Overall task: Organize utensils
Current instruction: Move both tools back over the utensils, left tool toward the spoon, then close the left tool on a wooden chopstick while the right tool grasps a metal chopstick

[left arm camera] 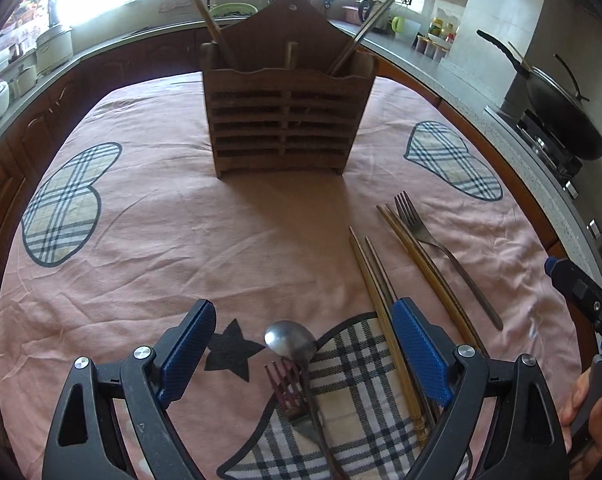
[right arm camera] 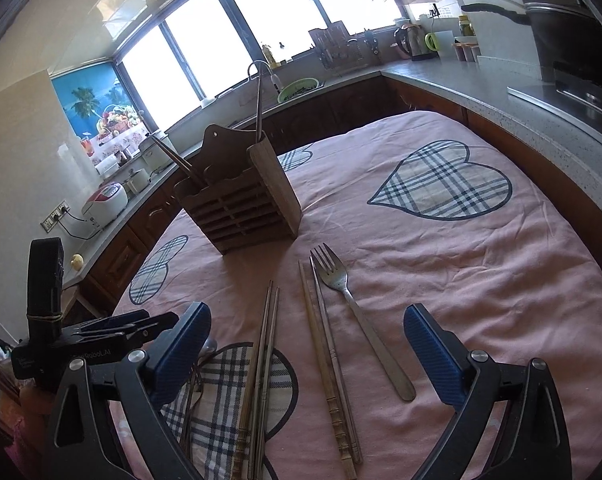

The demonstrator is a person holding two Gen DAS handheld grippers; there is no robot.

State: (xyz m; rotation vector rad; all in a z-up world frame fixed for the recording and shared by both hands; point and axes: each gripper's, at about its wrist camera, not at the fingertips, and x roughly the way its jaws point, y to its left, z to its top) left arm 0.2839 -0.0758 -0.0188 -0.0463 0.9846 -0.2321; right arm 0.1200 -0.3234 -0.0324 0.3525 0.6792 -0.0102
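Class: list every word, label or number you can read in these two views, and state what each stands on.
"...Robot.AI", upside down, first letters unclear: on the left gripper's black body.
Small print on that body's left end: too blurred.
Jar labels on the counter: too small.

Bare cloth [left arm camera: 261, 240] ahead of left tool [left arm camera: 303, 360], wooden holder [left arm camera: 285, 120] blocking beyond, chopsticks [left arm camera: 375, 280] crowding right.
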